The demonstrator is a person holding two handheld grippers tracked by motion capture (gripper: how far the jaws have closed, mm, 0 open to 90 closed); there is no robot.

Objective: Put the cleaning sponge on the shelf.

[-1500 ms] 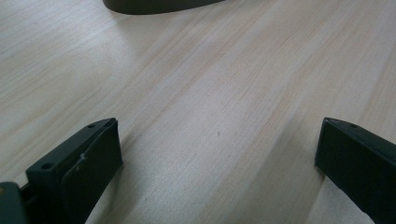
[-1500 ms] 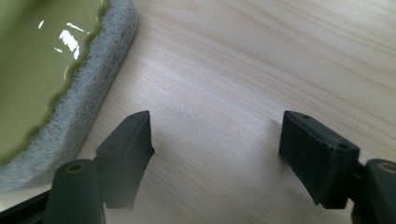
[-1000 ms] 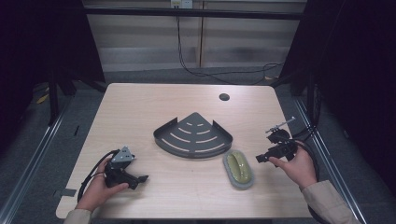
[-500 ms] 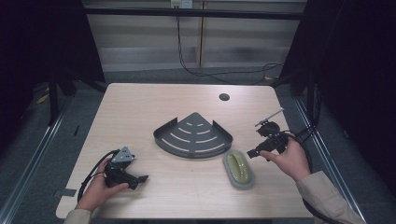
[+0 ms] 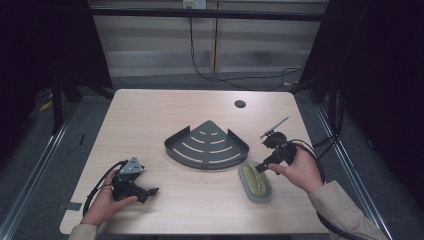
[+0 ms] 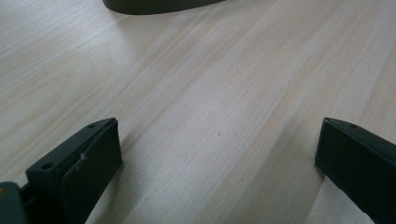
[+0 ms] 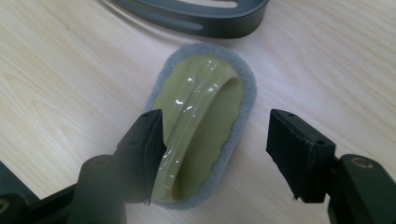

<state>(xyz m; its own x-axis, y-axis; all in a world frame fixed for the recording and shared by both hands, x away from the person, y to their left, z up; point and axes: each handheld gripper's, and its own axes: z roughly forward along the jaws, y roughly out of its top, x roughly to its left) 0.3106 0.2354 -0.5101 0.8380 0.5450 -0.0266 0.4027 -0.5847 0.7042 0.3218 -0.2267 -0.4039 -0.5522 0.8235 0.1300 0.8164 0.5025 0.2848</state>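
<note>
Right gripper (image 5: pixel 261 168) is over the scrubber pad (image 5: pixel 255 181), jaws spread and straddling its olive handle (image 7: pixel 196 126). They have just been closing in, but the pads aren't pressing yet, so no grip. The scrubber pad lies flat on the worktop (image 5: pixel 150 125), just beside the right corner of the dark corner rack (image 5: pixel 206 145). My read: approach done; pinch, lift and whatever move follows are all left. Left gripper (image 5: pixel 142 191) is parked near the front-left edge, jaws spread on nothing. Worktop is pale wood grain with a round cable hole (image 5: pixel 240 104) at the back. Dark surround, cables trailing down the back wall.
</note>
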